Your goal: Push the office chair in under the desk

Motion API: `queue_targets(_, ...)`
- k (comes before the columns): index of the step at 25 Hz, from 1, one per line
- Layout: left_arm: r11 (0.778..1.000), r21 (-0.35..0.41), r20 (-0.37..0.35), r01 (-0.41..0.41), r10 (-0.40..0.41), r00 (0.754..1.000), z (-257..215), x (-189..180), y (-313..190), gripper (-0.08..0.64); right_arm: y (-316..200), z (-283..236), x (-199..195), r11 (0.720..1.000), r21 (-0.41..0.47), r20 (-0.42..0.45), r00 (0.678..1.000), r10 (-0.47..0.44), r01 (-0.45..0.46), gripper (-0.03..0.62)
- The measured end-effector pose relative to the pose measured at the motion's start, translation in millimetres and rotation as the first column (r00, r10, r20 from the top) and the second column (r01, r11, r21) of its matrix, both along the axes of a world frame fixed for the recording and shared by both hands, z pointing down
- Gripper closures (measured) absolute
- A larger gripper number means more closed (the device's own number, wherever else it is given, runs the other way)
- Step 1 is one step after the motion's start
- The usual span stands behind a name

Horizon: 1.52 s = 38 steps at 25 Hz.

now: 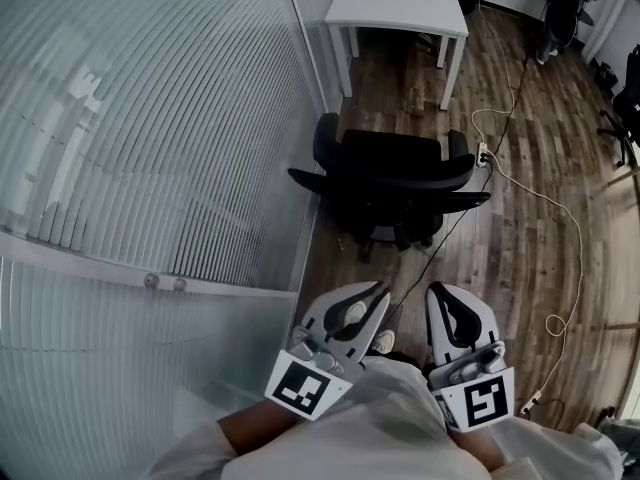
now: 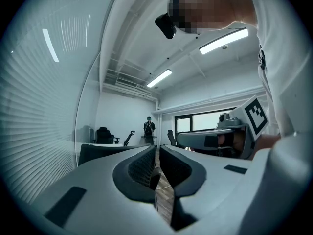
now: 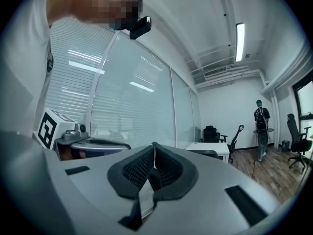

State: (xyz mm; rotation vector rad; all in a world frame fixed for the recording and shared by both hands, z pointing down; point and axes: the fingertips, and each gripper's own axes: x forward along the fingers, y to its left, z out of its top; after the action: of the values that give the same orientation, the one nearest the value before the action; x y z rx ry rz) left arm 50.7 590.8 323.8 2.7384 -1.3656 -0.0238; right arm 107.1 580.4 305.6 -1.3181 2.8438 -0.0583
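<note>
The black office chair [image 1: 395, 178] stands on the wood floor, a short way out from the white desk [image 1: 400, 8] at the far end, its back toward me. Both grippers are held low and close to my body, well short of the chair and not touching it. My left gripper [image 1: 379, 291] is shut with nothing between its fingers, and so is my right gripper [image 1: 441, 290]. In the left gripper view the left gripper [image 2: 157, 148] points up into the room. The right gripper [image 3: 154, 146] points toward the desk [image 3: 211, 147].
A glass wall with blinds [image 1: 150, 118] runs along the left, close to the chair. A white cable [image 1: 560, 218] and a power strip [image 1: 483, 155] lie on the floor to the right. Other dark chairs [image 1: 625, 108] stand at the far right. A person [image 3: 261, 126] stands far back.
</note>
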Motion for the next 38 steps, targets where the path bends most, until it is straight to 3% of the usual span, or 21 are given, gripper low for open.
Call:
queue_targets(6,1.0,0.001,0.062,-0.016,0.016,0.998,7.4,-7.4,-20.7,0.508,-19.4,2.8,-8.2,1.0,-0.002,-0.007,1.0,-0.012,0.012,0.561)
queue_targets(11,0.997,0.0,0.192,-0.082,0.081,0.978,15.3,-23.3,-49.8,0.506,-48.0,-1.9,-25.2,1.0,0.01,-0.021,1.0,-0.01,0.01,0.561)
queue_targets(14,0.995,0.011,0.218,-0.104,0.099,0.971,29.6,-30.4,-65.7,0.506,-59.8,11.6,-32.7,0.999,0.031,-0.047,0.999,-0.023,0.025,0.561)
queue_targets(22,0.983,-0.002,0.255,-0.185,0.179,0.95,42.1,-46.7,-100.5,0.506,-92.6,29.6,-33.7,0.998,0.046,-0.161,0.986,0.042,-0.035,0.56)
queue_targets(27,0.98,-0.003,0.348,-0.2,0.189,0.918,60.8,-54.7,-122.7,0.505,-109.5,53.8,-20.9,0.998,0.059,-0.35,0.936,0.032,-0.012,0.559)
queue_targets(30,0.983,-0.038,0.442,-0.179,0.177,0.879,86.7,-64.5,-135.8,0.505,-119.9,70.3,-7.9,0.997,0.075,-0.466,0.885,0.009,0.03,0.558)
queue_targets(34,0.984,-0.068,0.583,-0.162,0.171,0.794,120.2,-85.9,-156.4,0.481,-139.2,88.8,11.7,0.997,0.065,-0.558,0.83,0.004,0.039,0.558)
queue_targets(38,0.984,-0.088,0.732,-0.155,0.17,0.659,153.2,-106.7,-176.0,0.43,-156.0,110.2,32.0,0.999,0.031,-0.645,0.764,-0.01,0.039,0.556)
